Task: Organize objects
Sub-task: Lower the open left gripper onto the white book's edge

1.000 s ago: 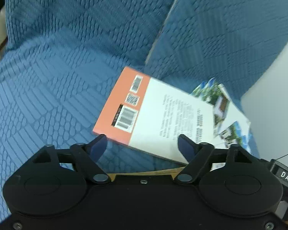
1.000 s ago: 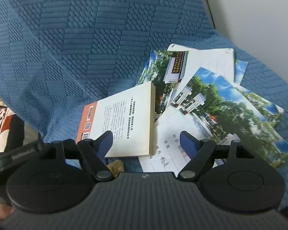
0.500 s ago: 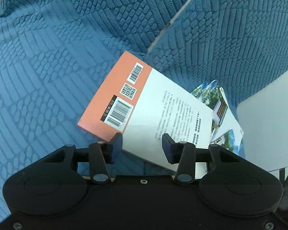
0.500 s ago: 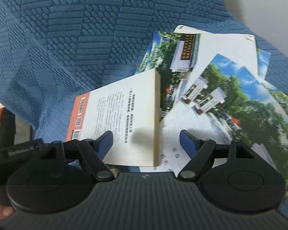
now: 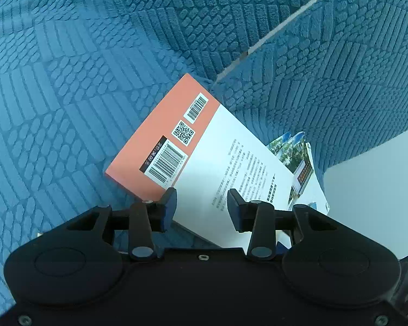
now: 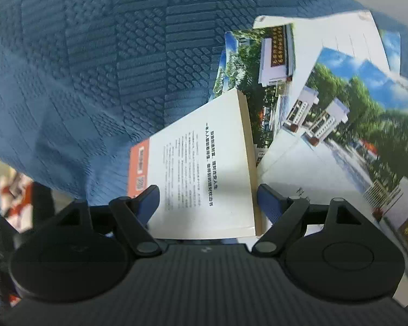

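— Where is the book?

— The orange and white paperback book (image 5: 204, 163) lies back side up on the bumpy blue sofa cover (image 5: 68, 95). Its right part sits on a messy pile of glossy picture booklets (image 6: 340, 114) showing trees and white buildings.

— What is the left gripper (image 5: 201, 203) doing?

— It is over the near edge of the book. Its fingers are apart, with nothing between them.

— And the right gripper (image 6: 208, 202)?

— Its blue-tipped fingers (image 6: 269, 203) are wide apart over the book's near right corner, not squeezing it.
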Action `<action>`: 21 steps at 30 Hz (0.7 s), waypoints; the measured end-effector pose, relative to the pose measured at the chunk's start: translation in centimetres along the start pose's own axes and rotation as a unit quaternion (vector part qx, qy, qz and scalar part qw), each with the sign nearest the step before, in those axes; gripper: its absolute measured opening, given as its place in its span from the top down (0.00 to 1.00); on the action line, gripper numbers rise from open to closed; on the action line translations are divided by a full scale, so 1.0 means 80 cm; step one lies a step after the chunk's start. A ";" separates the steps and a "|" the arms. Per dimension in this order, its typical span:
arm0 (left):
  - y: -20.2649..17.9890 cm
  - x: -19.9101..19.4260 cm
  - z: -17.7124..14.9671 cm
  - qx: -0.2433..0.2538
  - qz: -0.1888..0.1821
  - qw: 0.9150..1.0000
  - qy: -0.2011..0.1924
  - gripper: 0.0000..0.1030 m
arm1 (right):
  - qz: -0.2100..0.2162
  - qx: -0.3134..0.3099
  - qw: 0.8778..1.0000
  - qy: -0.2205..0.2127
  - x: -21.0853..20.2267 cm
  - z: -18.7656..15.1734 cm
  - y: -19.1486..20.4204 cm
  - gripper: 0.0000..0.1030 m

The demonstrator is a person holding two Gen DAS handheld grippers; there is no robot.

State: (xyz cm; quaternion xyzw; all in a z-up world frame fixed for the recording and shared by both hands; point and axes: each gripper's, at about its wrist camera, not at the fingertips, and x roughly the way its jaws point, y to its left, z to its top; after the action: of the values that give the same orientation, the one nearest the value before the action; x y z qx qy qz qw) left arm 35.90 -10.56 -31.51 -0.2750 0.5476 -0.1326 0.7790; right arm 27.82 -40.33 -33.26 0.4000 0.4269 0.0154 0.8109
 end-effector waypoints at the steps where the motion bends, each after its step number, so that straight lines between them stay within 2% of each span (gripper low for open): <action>1: 0.001 -0.001 0.001 -0.006 -0.003 1.000 0.003 0.59 | 0.008 0.012 1.000 0.001 0.000 0.001 -0.004 0.20; 4: 0.006 -0.005 0.005 -0.022 -0.021 1.000 0.009 0.55 | 0.033 0.043 0.998 0.005 -0.003 0.004 -0.014 0.20; 9: 0.024 -0.013 0.009 -0.055 -0.027 0.998 0.008 0.53 | 0.075 0.069 0.995 -0.002 -0.006 0.007 -0.018 0.20; 15: 0.042 -0.012 0.001 -0.095 -0.036 0.995 0.020 0.53 | 0.105 0.102 0.989 0.001 -0.005 0.007 -0.020 0.20; 21: 0.042 0.003 -0.012 -0.110 -0.042 0.993 0.033 0.53 | 0.131 0.119 0.984 0.003 -0.001 0.006 -0.015 0.21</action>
State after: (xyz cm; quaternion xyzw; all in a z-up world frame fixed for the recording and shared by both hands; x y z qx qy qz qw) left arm 34.78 -8.16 -33.85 -0.3771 0.5722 -0.1134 0.7194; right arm 27.71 -41.49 -33.85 0.5459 0.3724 0.0717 0.7471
